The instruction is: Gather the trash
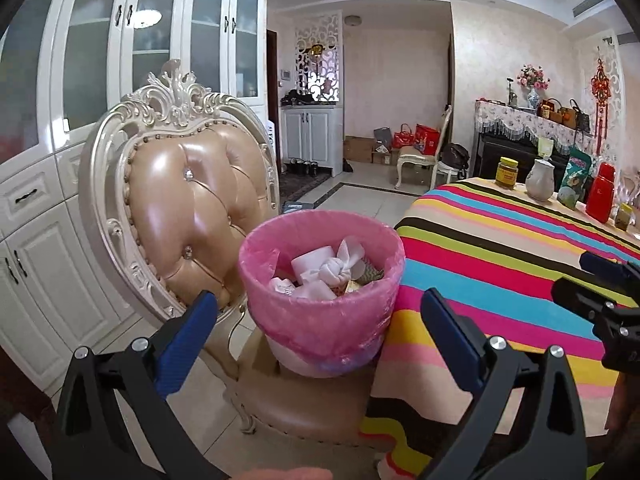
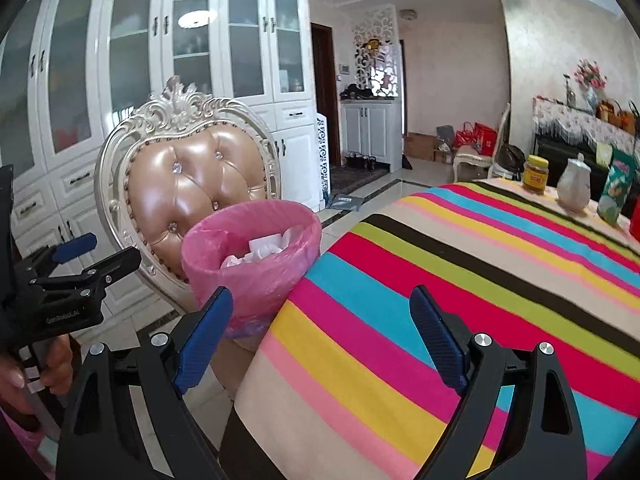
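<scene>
A bin with a pink liner [image 1: 320, 320] stands on the seat of an ornate chair [image 1: 180, 208], with white crumpled tissues [image 1: 320, 276] inside it. My left gripper [image 1: 319, 295] is open and empty, short of the bin and facing it. My right gripper [image 2: 320, 294] is open too, with nothing between its blue pads, over the near edge of the striped tablecloth [image 2: 480, 280]. The bin [image 2: 248, 276] lies to its left and ahead. Each gripper shows in the other's view: the right gripper [image 1: 576, 276] at the right edge, the left gripper [image 2: 117, 246] at the left edge.
At the table's far end stand a yellow-lidded jar [image 2: 535, 174], a white jug [image 2: 574, 190], a green packet [image 2: 618, 188] and a red flask [image 1: 600, 196]. White cabinets [image 2: 160, 60] line the wall behind the chair. A person's hand [image 2: 16, 380] holds the left gripper's handle.
</scene>
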The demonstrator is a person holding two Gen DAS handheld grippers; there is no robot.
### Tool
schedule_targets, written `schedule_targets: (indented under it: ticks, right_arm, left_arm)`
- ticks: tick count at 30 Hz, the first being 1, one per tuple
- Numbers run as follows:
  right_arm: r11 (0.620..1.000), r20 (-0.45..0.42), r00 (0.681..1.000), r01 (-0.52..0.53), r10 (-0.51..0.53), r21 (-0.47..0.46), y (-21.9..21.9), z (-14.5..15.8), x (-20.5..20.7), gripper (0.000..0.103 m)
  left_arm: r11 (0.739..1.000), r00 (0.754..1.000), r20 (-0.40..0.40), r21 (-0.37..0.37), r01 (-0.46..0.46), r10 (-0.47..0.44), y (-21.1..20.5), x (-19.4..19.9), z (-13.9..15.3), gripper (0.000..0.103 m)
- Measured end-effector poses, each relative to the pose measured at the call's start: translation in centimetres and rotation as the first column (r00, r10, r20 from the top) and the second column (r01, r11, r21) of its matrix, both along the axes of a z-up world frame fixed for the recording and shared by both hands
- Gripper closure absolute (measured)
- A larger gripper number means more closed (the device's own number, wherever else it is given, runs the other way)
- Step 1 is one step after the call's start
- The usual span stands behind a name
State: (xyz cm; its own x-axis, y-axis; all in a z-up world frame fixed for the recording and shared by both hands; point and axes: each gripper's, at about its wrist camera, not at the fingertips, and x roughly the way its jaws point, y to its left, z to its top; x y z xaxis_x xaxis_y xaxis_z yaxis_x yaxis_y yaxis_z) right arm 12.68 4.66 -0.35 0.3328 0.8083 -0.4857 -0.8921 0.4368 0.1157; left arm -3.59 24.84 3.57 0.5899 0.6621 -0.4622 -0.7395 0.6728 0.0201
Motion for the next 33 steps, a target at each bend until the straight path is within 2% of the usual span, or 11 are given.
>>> schedule_targets:
  ticks: [7, 11, 21, 33]
  right_arm:
    - [1.0, -0.03, 0.999, -0.025, 0.025, -0.014, 0.4, -1.0, 0.3, 0.018]
    - [0.999, -0.055, 0.998, -0.033, 0.034, 0.009, 0.1, -0.8, 0.4, 0.018]
    - [0.997, -0.032, 0.997, -0.061, 0.063, 0.049, -0.4, 0.1, -0.1, 0.018]
    - [0.996, -0.013, 0.997, -0.075, 0.076, 0.047, -0.4, 0.7, -0.7, 0.018]
  left_arm:
    - [0.999, 0.999, -0.015, -0.012, -0.038, 0.038, -0.9, -0.5, -0.6, 0.005]
    - [0.999, 0.999, -0.029, -0.003, -0.033, 0.033, -1.3, -0.3, -0.7, 0.005]
    - [0.999, 0.999, -0.017, -0.004, -0.043, 0.042, -1.5, -0.2, -0.7, 0.005]
    - [0.998, 0.998, -0.011, 0.001, -0.055, 0.055, -1.6, -0.9, -0.2, 0.005]
